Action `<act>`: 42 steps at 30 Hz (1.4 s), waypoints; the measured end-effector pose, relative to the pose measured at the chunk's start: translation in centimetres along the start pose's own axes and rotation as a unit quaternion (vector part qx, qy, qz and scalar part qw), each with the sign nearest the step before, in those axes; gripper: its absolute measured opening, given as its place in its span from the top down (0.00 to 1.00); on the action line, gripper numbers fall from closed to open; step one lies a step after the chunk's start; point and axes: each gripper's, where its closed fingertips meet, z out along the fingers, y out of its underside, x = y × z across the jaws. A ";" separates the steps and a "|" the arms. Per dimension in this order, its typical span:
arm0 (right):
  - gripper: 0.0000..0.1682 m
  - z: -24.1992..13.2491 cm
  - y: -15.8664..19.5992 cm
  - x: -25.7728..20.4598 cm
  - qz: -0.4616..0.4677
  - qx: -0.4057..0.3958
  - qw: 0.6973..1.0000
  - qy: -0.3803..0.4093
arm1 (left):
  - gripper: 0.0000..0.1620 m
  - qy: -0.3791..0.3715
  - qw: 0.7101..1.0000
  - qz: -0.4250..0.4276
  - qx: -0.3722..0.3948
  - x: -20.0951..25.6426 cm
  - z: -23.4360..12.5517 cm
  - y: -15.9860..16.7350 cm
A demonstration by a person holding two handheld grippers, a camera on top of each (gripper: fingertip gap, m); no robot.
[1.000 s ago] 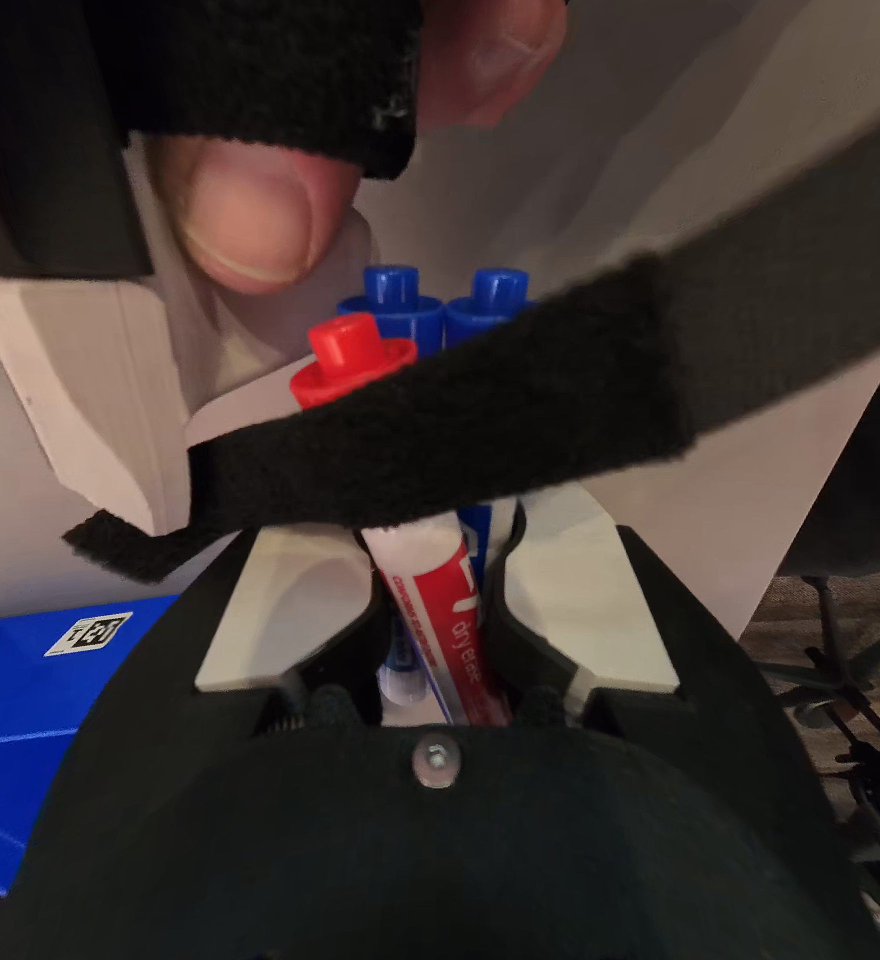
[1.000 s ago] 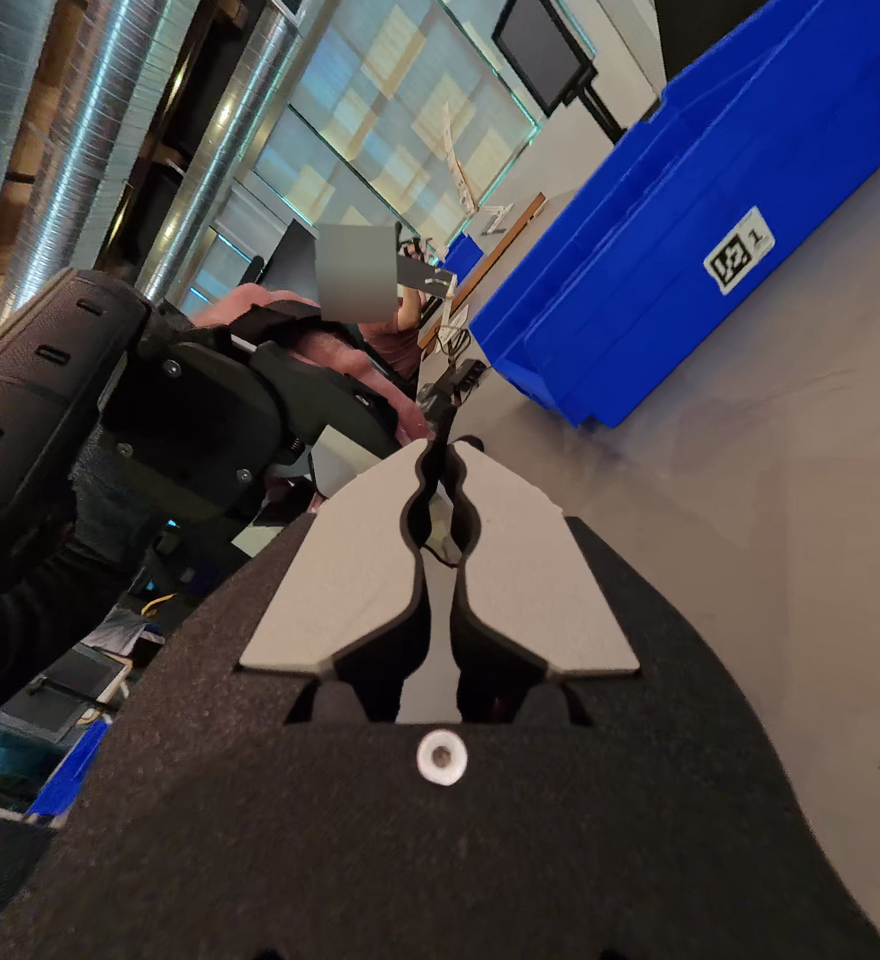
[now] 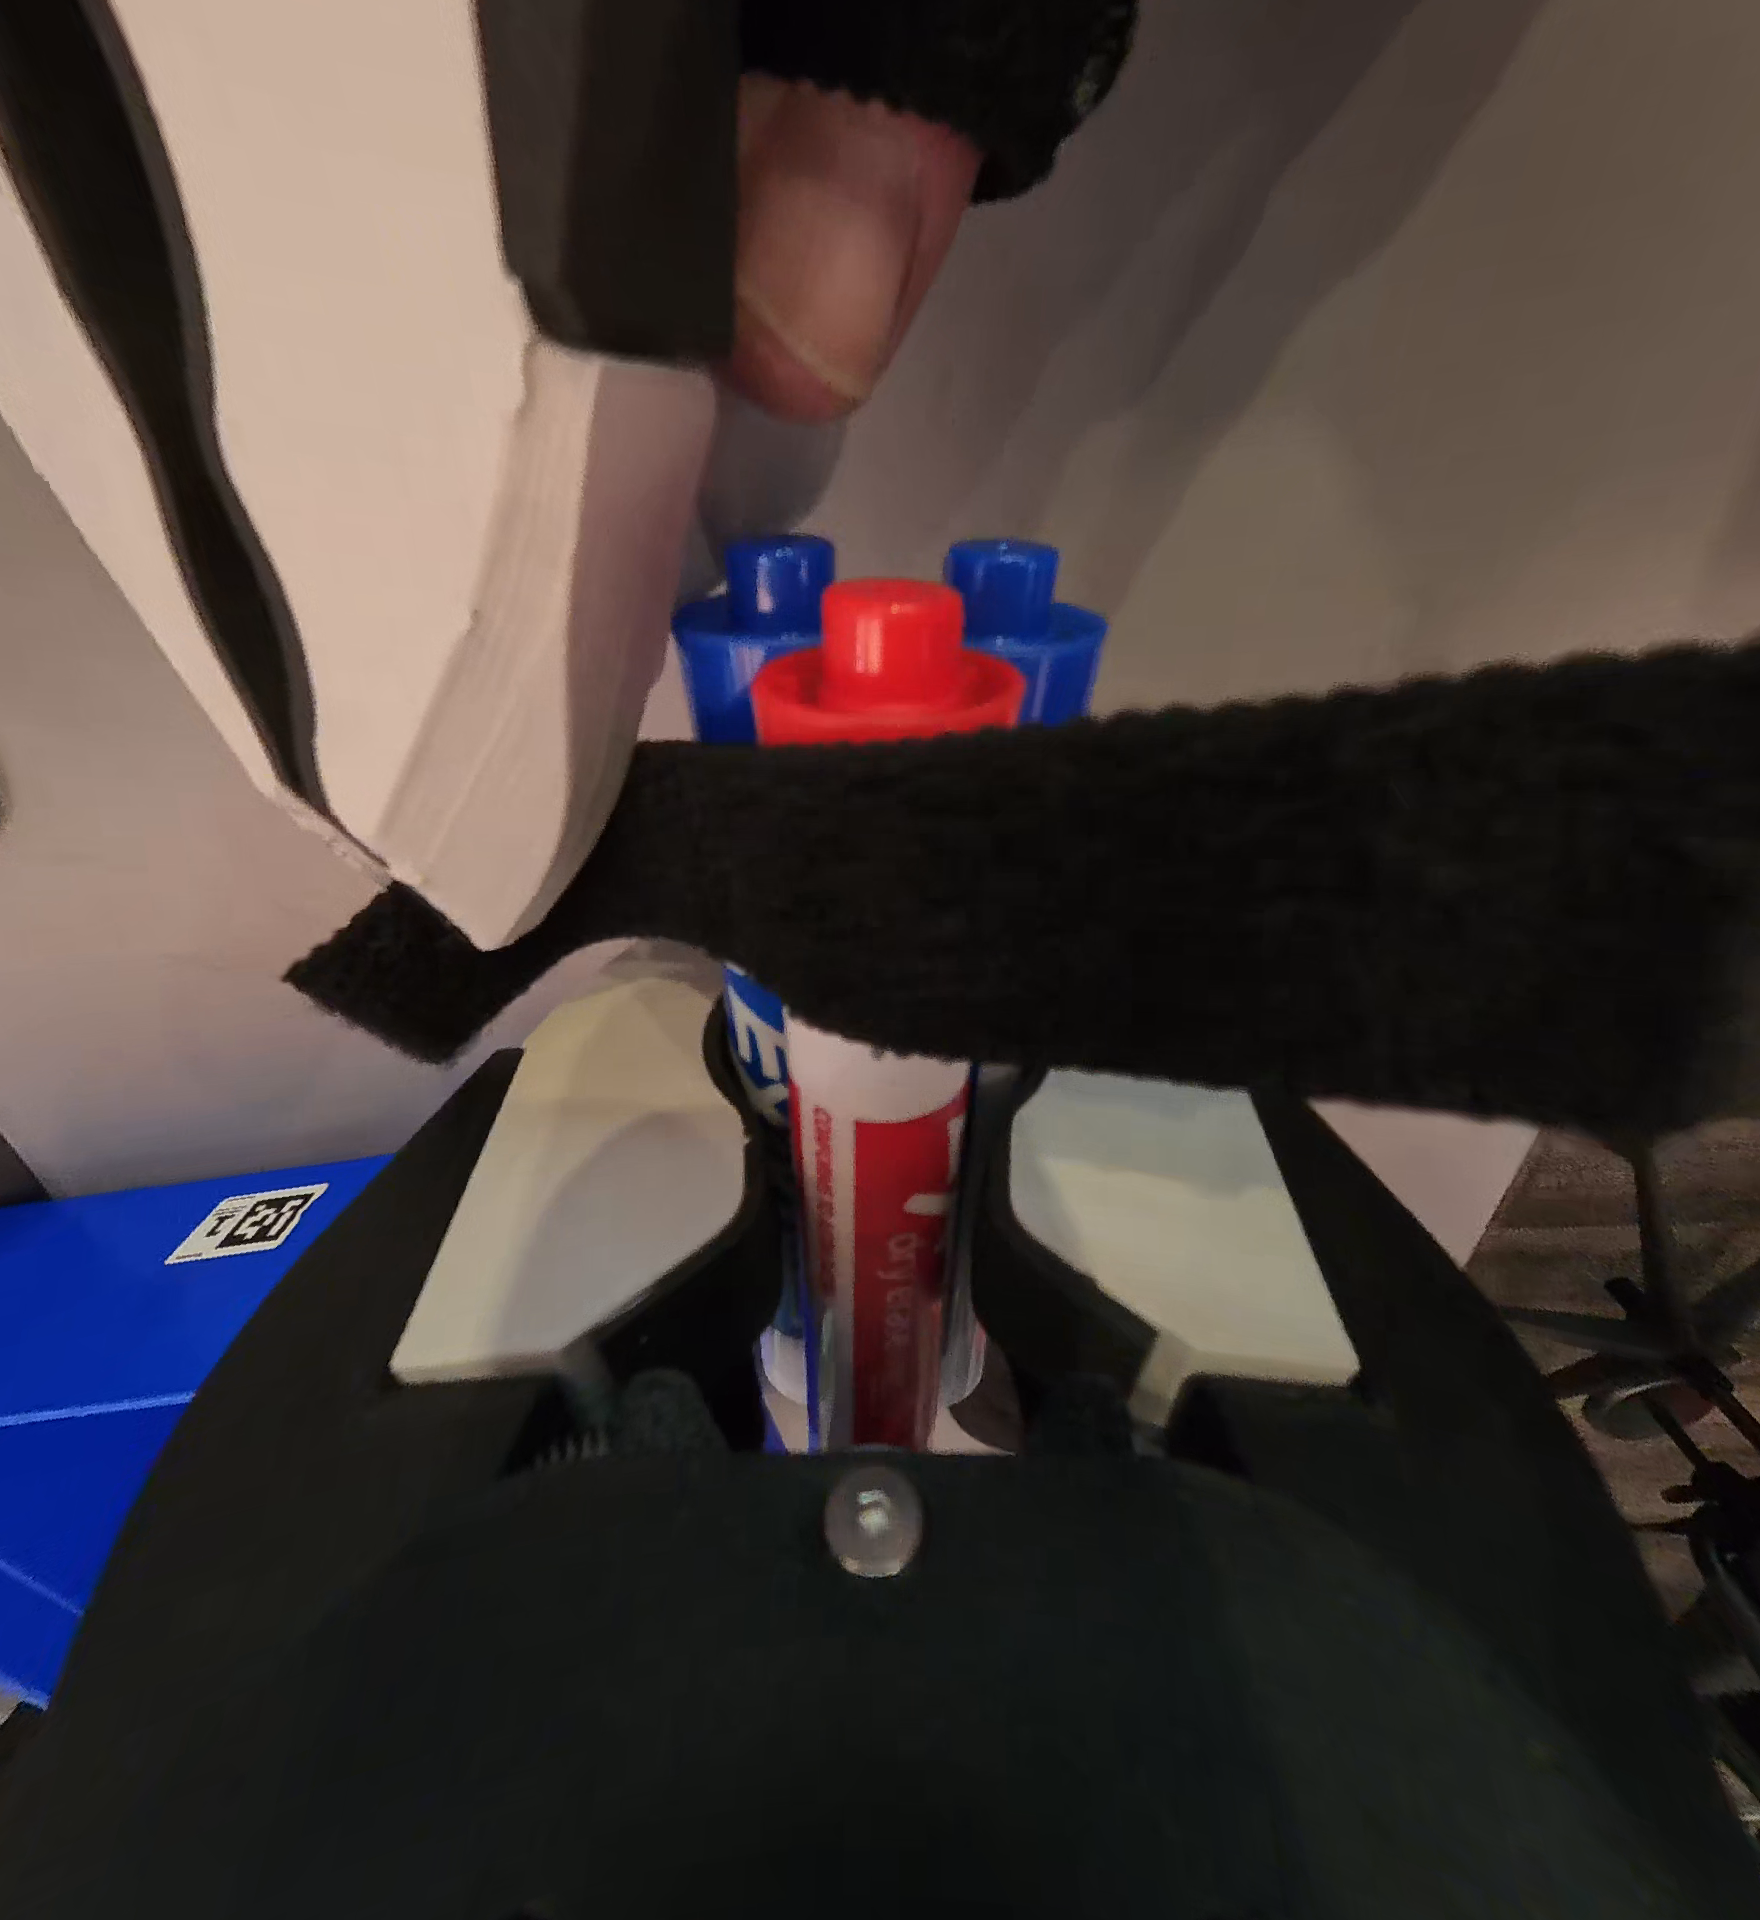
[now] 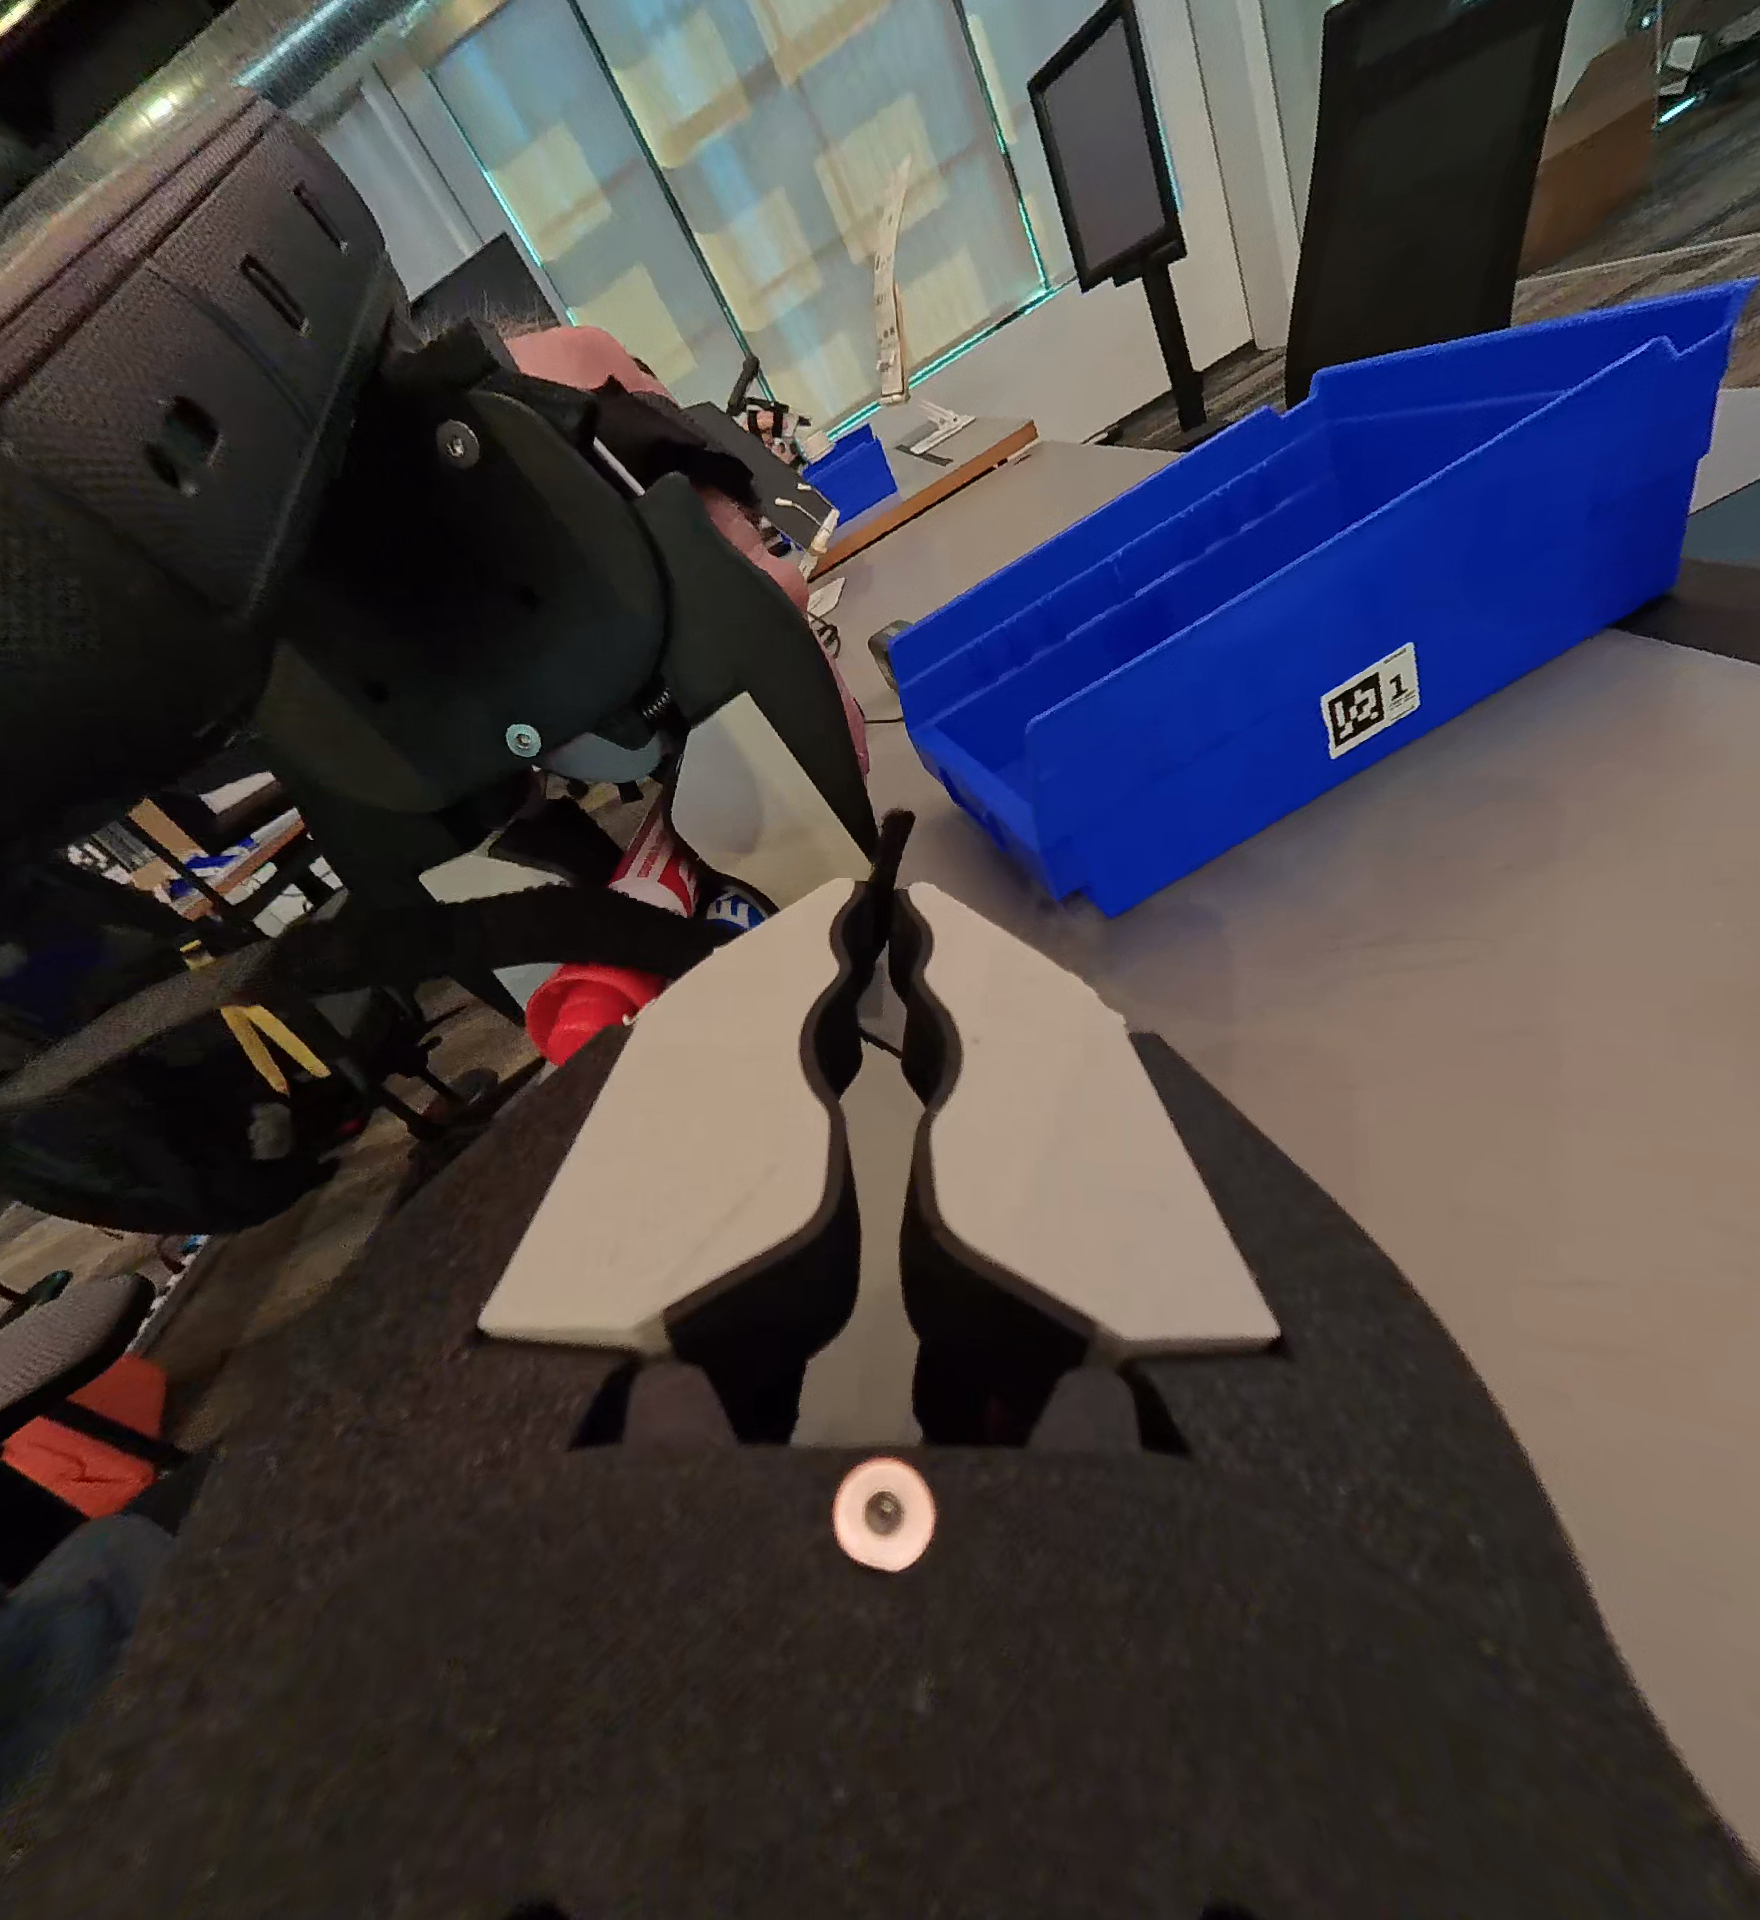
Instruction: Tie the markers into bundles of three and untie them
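The three markers (image 3: 886, 1143) point straight out from my left gripper (image 3: 876, 1049), which squeezes them tight. The black strap (image 3: 1115, 883) lies across them, sideways. My right gripper (image 4: 881, 914) pinches the strap's end, just beside the markers.

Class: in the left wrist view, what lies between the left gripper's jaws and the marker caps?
In the left wrist view, a black strap crosses the three markers between the left gripper and the red and blue caps.
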 end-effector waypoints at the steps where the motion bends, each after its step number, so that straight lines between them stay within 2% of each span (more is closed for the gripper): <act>1: 0.99 0.0 -0.1 0.0 0.003 0.002 1.000 -0.004 | 0.74 -0.002 1.000 0.001 0.000 0.0 0.0 0.0; 15: 0.98 -0.4 -0.1 0.5 -0.009 0.001 1.000 0.008 | 0.73 0.002 1.000 0.007 0.019 0.1 0.2 -1.2; 19: 0.94 -0.4 0.4 1.2 0.007 -0.006 1.000 0.016 | 0.74 0.009 1.000 0.004 -0.003 0.1 0.4 -1.0; 22: 0.95 -0.5 0.4 1.3 0.013 -0.002 1.000 0.028 | 0.74 0.017 0.999 -0.008 -0.026 0.0 0.5 -0.4; 28: 0.92 -0.6 0.3 1.6 0.020 0.004 0.999 0.034 | 0.74 0.033 0.999 -0.020 -0.027 0.1 0.5 -0.4; 33: 0.91 -0.8 0.1 1.6 -0.005 -0.005 0.999 0.045 | 0.73 0.035 0.999 -0.019 -0.021 0.0 0.6 -0.4; 36: 0.86 -1.0 -0.2 1.6 -0.019 -0.003 0.999 0.045 | 0.74 0.034 0.999 -0.020 -0.019 0.0 0.6 -0.5; 42: 0.87 -1.1 -0.1 1.4 -0.058 -0.020 0.997 0.041 | 0.74 0.033 0.999 -0.017 -0.015 -0.2 0.6 -0.5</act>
